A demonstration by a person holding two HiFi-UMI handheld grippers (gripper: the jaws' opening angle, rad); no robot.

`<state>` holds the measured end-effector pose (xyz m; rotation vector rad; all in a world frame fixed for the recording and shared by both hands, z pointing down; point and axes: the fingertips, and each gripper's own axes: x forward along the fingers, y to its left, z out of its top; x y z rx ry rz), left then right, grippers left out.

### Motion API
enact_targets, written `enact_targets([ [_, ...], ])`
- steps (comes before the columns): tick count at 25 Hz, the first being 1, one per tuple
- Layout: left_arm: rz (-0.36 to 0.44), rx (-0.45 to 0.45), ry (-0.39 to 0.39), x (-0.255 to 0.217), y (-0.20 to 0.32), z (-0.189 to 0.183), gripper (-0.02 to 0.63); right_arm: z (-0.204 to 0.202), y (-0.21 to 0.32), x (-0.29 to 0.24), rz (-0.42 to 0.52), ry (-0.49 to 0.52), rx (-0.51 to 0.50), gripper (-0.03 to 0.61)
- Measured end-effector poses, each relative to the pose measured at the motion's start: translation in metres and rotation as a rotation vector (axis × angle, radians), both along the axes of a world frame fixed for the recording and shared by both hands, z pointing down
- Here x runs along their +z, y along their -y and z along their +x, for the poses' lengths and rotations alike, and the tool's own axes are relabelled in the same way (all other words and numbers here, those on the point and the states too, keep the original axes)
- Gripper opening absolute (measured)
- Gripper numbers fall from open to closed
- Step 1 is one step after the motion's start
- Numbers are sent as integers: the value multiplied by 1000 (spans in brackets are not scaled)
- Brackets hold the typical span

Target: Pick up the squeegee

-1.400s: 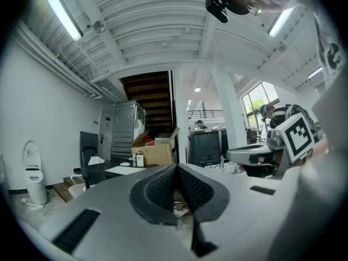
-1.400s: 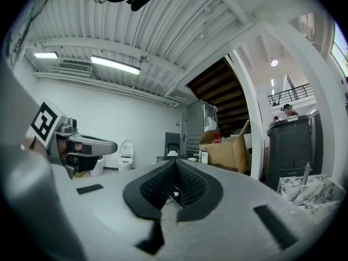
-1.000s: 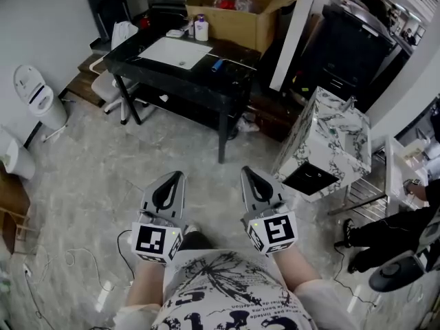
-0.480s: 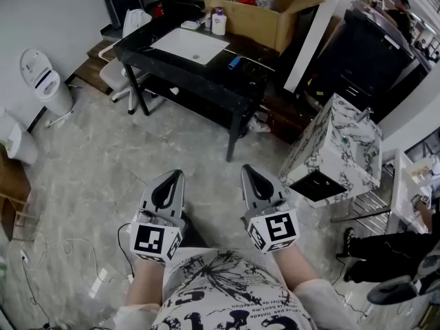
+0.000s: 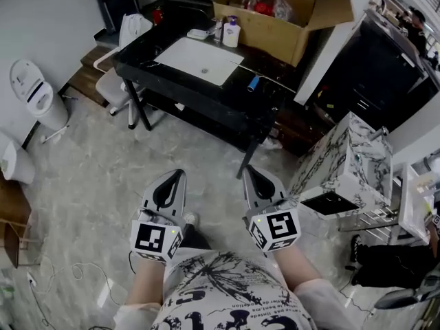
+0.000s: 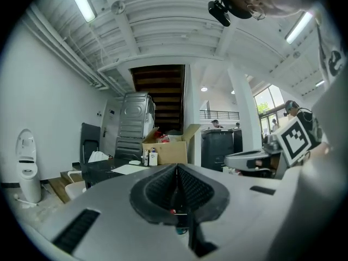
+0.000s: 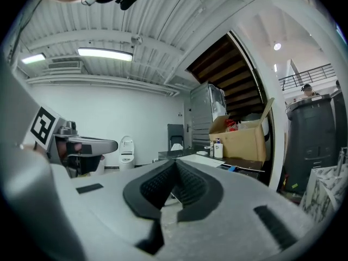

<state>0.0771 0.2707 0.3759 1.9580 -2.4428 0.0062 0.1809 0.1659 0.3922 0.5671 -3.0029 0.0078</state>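
Table is ahead, well apart from both grippers; box sits on table's right end; left gripper and right gripper each have jaws pressed together, nothing betw. them; squeegee is prob. the small blue thing at table's near right edge, just before box; your right gripper's nearer; it seems to lie slantwise to that edge; blade too small to make out.

Bare floor lies open ahead of the left hand-held gripper toward 11 o'clock; the black table blocks 12, a marble cabinet crowds 2 o'clock.
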Motion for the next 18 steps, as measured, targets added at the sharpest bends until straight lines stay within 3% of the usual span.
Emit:
enact_targets([
  [4,-12,61,-18,-12,36,-77,12,-67,32,-7,-9,0,75,-11],
  [9,-29,155,-12,-19,82,-147,11,-127,76,-16,-12,7,177,-11],
  [18,-86,235,-64,4,159,-204,12,-174,144,11,-75,-36,290,-11],
])
